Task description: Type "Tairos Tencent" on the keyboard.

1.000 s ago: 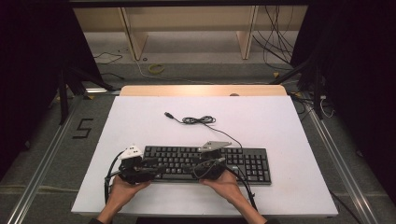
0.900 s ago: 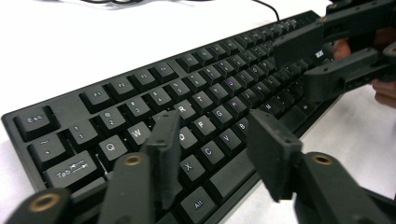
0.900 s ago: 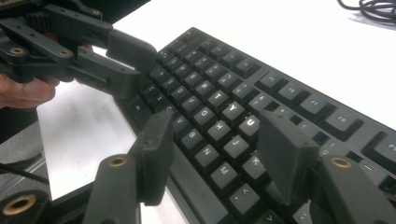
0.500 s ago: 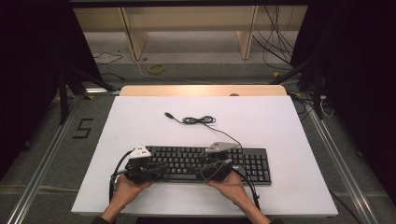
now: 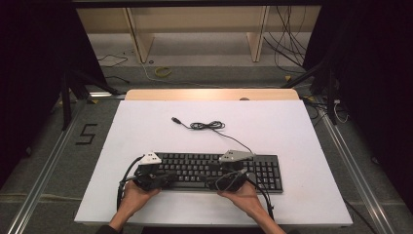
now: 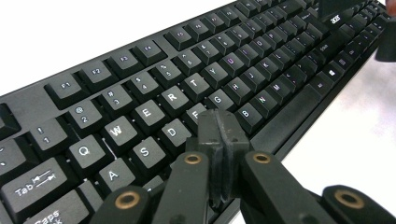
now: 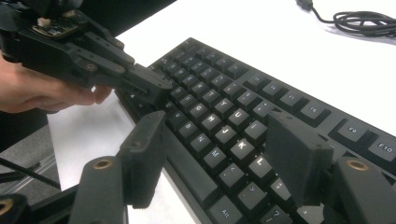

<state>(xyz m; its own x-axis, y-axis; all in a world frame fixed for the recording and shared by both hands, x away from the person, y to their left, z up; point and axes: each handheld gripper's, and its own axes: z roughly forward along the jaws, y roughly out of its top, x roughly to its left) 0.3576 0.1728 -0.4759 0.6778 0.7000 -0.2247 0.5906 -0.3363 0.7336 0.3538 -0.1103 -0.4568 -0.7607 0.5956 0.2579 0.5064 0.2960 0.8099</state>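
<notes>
A black keyboard (image 5: pixel 214 168) lies flat near the table's front edge, and its cable (image 5: pixel 207 126) is coiled behind it. My left gripper (image 6: pixel 221 135) hovers low over the left letter keys, by F and G. Its jaws have just been closing and now stand shut, pad against pad, with nothing between them. My right gripper (image 7: pixel 215 158) sits over the right letter keys, near M and L. Its jaws have just been opening and stand open, with only keys beneath the gap. The left gripper (image 7: pixel 152 86) also shows in the right gripper view, its tip resting over the keyboard's left keys.
The white table (image 5: pixel 292 126) stretches behind the keyboard, with a wooden strip (image 5: pixel 209 94) along its far edge. Both hands (image 5: pixel 134 197) come in at the table's front edge. Metal rails and loose cables (image 5: pixel 160 72) lie on the floor beyond.
Both hands stay at the keyboard's near edge. The left gripper's grey plate has shifted slightly to the right. The right gripper has hardly moved.
</notes>
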